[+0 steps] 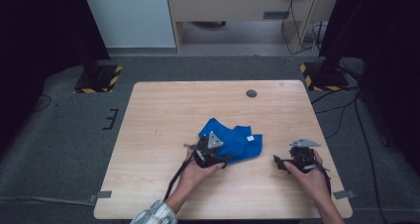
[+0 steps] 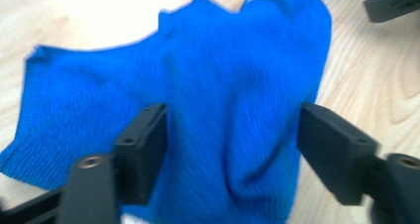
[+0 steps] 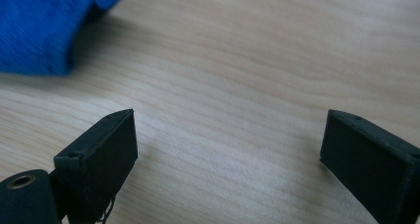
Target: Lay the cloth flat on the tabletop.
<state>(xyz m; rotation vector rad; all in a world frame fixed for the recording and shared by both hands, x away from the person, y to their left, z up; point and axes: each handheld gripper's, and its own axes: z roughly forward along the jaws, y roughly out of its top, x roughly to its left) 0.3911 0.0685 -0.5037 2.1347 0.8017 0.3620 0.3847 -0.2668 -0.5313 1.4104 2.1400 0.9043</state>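
Pale wood-grain worktop [image 1: 163, 135] carries all items; it stands on grey carpet, with a small dark round disc [image 1: 251, 93] set in its surface toward 1 o'clock.

Blue knitted cloth [image 1: 237, 140] lies crumpled just right of the worktop's centre, a white label [image 1: 250, 139] showing at its 3 o'clock edge. In the left gripper view the cloth [image 2: 237, 85] spreads flat on the wood, rumpled near the jaws.

Left hand-held gripper [image 1: 210, 152] sits at the cloth's 7 o'clock edge, held in the person's left hand [image 1: 195, 173]. Its jaws stand wide, one on either side of a fold of the cloth [image 2: 233, 149]; the pads do not press on it.

Right hand-held gripper [image 1: 280, 162] rests at 3 o'clock of the cloth, well apart from it, in the right hand [image 1: 309, 177]. Its jaws [image 3: 228, 149] stand wide over bare wood with nothing between them; the cloth's corner [image 3: 44, 26] lies off at 10 o'clock.
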